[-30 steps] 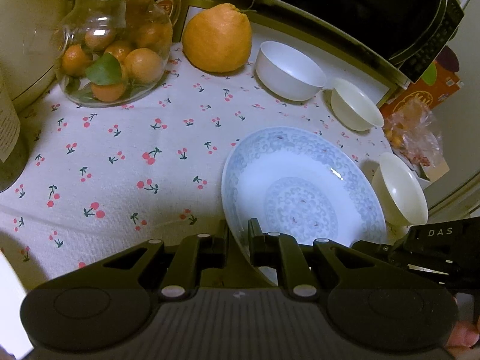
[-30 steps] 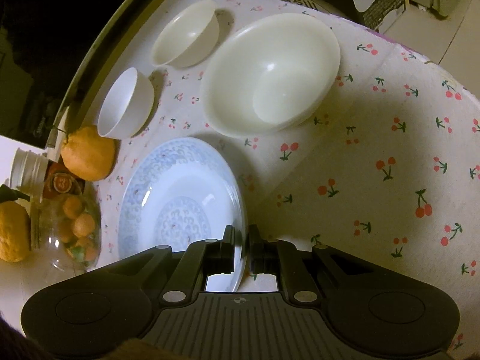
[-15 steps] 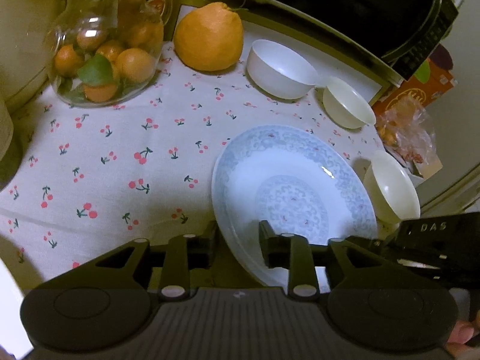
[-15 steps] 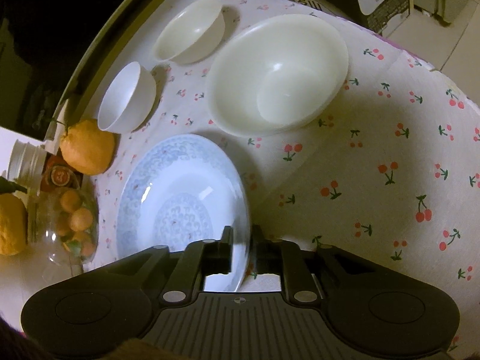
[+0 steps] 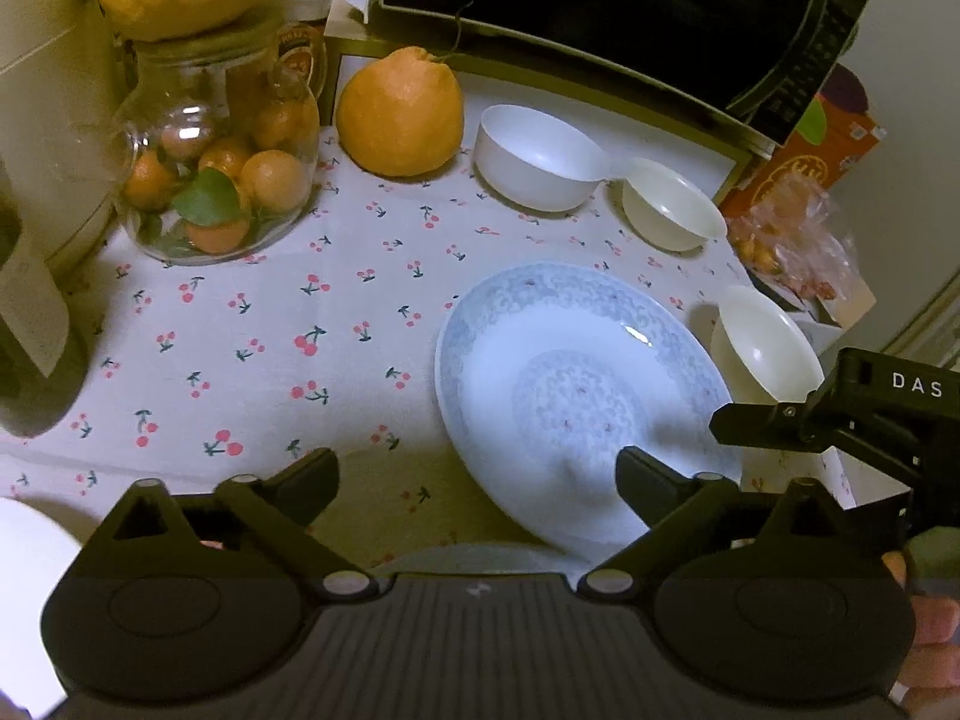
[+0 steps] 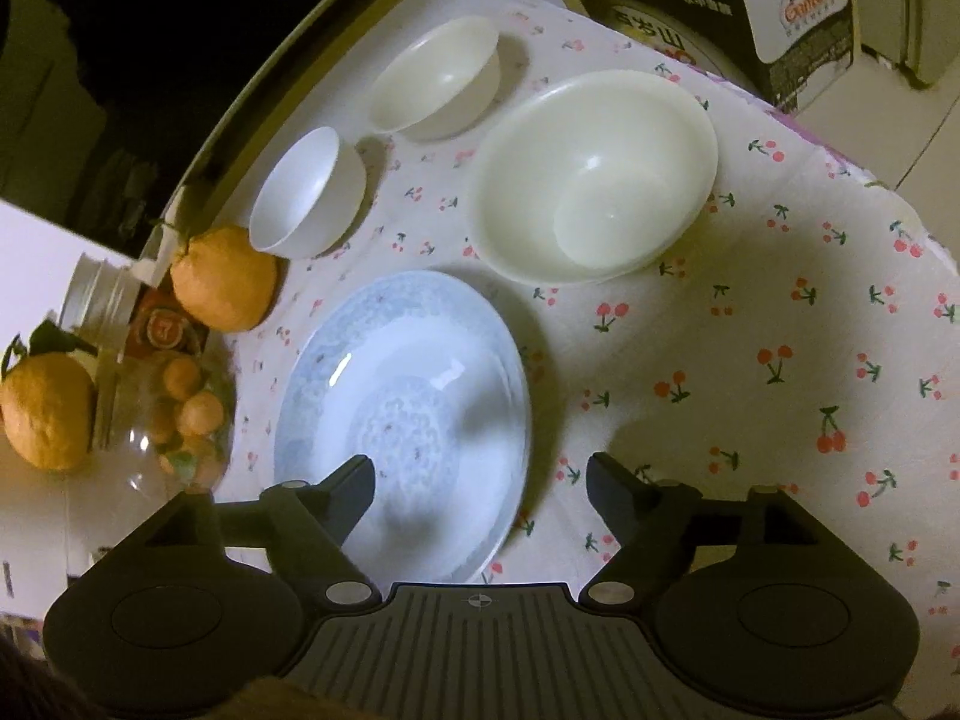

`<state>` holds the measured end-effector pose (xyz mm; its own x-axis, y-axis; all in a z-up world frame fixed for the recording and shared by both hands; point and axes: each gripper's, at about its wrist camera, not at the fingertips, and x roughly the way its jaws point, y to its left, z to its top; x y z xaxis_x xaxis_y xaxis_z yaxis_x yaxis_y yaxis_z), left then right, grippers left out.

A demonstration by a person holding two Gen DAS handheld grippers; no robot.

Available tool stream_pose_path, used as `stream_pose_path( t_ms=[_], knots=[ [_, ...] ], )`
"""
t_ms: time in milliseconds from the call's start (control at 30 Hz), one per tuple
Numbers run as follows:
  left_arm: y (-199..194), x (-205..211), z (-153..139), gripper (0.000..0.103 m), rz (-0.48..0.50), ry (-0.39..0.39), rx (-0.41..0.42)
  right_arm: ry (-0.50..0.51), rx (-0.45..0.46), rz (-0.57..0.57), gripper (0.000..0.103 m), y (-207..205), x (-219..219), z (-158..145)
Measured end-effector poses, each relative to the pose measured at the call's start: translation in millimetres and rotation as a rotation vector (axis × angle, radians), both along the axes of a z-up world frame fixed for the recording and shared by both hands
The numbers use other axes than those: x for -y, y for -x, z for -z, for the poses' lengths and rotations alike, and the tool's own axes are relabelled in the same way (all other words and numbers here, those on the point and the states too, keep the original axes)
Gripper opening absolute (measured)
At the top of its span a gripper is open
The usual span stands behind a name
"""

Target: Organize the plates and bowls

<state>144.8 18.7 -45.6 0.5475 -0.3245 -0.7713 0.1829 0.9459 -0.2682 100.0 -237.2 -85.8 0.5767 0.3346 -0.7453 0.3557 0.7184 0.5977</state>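
Note:
A blue-patterned plate [image 5: 576, 396] [image 6: 408, 396] lies on the cherry-print cloth. My left gripper [image 5: 477, 474] straddles its near left rim, jaws opening, pads clear of the plate. My right gripper [image 6: 480, 474] straddles the opposite rim, jaws also opening and off the plate; one of its fingers [image 5: 756, 423] shows at the right of the left wrist view. Beyond the plate stand a large cream bowl [image 6: 594, 180] [image 5: 762, 354], a small cream bowl [image 6: 438, 78] [image 5: 672, 204] and a white bowl [image 6: 306, 192] [image 5: 540, 156].
A glass jar of small oranges [image 5: 216, 180] and a big orange fruit [image 5: 399, 111] stand at the back left. A black microwave [image 5: 600, 12] runs along the back. A snack bag [image 5: 792, 240] and a carton [image 6: 798, 6] sit past the bowls. A dark bottle [image 5: 30, 330] stands far left.
Both grippers were shut on the plate's rim from opposite sides; both have now opened wide and let go. The plate lies flat on the cloth.

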Motion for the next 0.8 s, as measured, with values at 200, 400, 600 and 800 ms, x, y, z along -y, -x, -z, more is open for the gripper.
stream_pose_path(
  t_ms=[200,400,600,800],
  knots=[
    [11.5,-11.6,-5.9,0.102,0.030,-0.029,0.009,0.051,0.021,-0.057,0.087,15.6,-3.9,-6.6],
    [27.2,-24.0,-9.2,0.103,0.074,-0.074,0.030,0.116,0.059,-0.138,0.088,32.3,-10.4,-15.8],
    [42.8,-33.7,-10.2,0.102,0.126,-0.108,0.060,0.190,0.068,-0.205,0.088,49.2,-19.7,-18.4],
    [52.5,-39.3,-8.3,0.102,0.168,-0.089,0.082,0.226,0.076,-0.270,0.088,71.1,-30.4,-15.6]
  ],
)
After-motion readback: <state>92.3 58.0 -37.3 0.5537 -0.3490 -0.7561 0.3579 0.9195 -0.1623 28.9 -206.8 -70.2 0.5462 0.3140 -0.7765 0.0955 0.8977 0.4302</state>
